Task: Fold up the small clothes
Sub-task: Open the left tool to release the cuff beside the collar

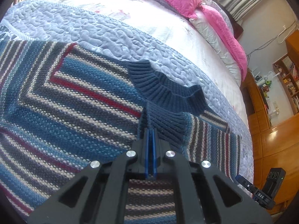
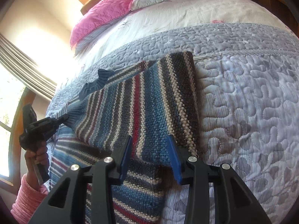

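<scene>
Knitwear, a striped blue, red and cream sweater (image 2: 142, 100) on the quilted lavender bed (image 2: 243, 93), runs leftward from the spread-open right gripper (image 2: 149, 155) to its navy ribbed cuff (image 1: 164, 123), pinched by the left gripper (image 1: 150, 140).

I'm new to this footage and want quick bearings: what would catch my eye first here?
The striped knit sweater spread on the quilted lavender bedspread dominates both views. The left gripper is shut on its navy ribbed cuff, while the right gripper stands open over a folded edge. Bright pink pillows lie at the head of the bed.
</scene>
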Tool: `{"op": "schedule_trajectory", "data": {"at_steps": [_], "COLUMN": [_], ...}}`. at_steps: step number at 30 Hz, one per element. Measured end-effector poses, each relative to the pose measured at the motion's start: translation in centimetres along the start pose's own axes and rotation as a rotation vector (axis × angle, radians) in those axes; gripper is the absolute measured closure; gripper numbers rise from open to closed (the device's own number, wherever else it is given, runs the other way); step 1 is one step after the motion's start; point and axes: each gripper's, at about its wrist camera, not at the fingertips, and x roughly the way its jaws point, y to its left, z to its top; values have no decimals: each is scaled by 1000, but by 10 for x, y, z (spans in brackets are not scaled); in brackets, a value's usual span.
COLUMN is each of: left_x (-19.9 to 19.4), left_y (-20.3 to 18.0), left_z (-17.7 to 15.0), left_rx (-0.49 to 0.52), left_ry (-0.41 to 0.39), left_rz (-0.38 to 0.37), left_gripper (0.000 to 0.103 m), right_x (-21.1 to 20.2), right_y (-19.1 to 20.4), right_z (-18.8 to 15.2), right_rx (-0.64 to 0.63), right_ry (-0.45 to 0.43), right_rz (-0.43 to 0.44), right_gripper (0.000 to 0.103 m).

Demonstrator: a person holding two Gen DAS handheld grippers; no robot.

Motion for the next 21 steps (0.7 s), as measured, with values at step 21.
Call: {"op": "schedule_trajectory", "data": {"at_steps": [21], "left_x": [-43], "left_y": [-9], "left_z": [-16], "left_rx": [84], "left_ry": [-12], "left_rz": [11], "left_gripper": [74], "right_x": [-16], "right_y": [36], "right_z": [-20], "right_rx": [-66], "right_ry": [-46], "right_rz": [-49], "right_gripper": [52]}}
